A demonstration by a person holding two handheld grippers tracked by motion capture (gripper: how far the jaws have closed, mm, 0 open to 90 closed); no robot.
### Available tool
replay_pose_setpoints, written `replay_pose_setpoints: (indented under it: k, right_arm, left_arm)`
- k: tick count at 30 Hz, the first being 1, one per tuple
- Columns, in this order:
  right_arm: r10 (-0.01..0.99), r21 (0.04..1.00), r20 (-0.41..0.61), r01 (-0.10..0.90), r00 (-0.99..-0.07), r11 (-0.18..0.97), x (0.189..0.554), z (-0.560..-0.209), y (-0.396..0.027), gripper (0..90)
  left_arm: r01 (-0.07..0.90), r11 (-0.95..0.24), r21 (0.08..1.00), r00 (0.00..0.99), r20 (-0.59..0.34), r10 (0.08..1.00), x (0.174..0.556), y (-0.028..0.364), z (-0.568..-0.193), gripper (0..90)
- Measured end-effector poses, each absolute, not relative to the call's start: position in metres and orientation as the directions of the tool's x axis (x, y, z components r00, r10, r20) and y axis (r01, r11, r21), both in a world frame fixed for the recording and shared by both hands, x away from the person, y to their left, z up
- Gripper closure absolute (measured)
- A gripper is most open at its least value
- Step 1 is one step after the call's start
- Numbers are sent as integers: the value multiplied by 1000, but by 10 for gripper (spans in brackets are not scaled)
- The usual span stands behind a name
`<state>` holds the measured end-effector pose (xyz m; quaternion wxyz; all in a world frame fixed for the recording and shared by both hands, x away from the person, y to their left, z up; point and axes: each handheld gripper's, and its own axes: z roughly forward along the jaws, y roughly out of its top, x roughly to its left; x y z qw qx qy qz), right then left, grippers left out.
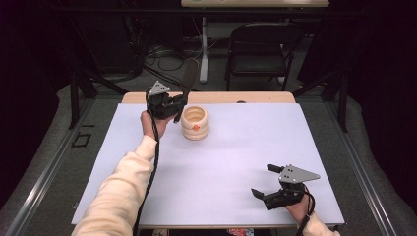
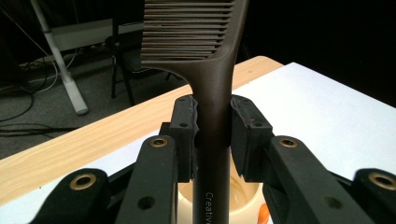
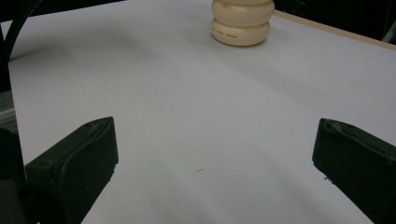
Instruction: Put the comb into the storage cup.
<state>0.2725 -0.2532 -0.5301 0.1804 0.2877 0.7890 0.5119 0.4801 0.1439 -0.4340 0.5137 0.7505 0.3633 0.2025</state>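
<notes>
A dark brown comb [image 2: 212,93] stands upright between the jaws of my left gripper [image 2: 212,135], which is shut on its handle; the teeth point up. In the high view the left gripper [image 1: 173,104] sits at the far left of the table, and the comb [image 1: 189,76] rises beside a cream ribbed cup [image 1: 194,123] with an orange spot. The cup [image 2: 233,205] lies just below the handle's lower end. My right gripper [image 1: 268,181] rests near the front right edge, jaws wide apart with nothing between them. The cup [image 3: 241,21] is far ahead of it.
The table top [image 1: 236,157] is white with a wooden strip [image 1: 255,97] along the far edge. A black folding chair [image 1: 260,49] and a desk leg [image 1: 204,49] with cables stand on the floor behind the table.
</notes>
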Motion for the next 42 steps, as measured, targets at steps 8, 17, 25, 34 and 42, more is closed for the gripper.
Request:
replay_pose_setpoints:
  k: [8, 17, 25, 34, 42]
  right_arm:
    - [637, 912, 7, 266, -771, 312, 273, -530, -253, 0]
    - [637, 910, 9, 270, -771, 314, 273, -530, -253, 0]
    - [639, 910, 10, 272, -769, 313, 274, -531, -253, 0]
    - [639, 910, 10, 272, -769, 313, 274, -531, -254, 0]
    - [637, 911, 13, 272, -771, 311, 274, -530, -254, 0]
  left_arm:
    - [314, -203, 927, 658, -59, 751, 480, 140, -428, 724]
    - [297, -197, 934, 659, -52, 750, 482, 135, -429, 724]
    - [281, -186, 941, 660, -48, 750, 485, 131, -428, 724]
    - [275, -184, 944, 656, -44, 754, 486, 127, -427, 724]
    - [269, -181, 946, 653, -41, 756, 489, 126, -430, 724]
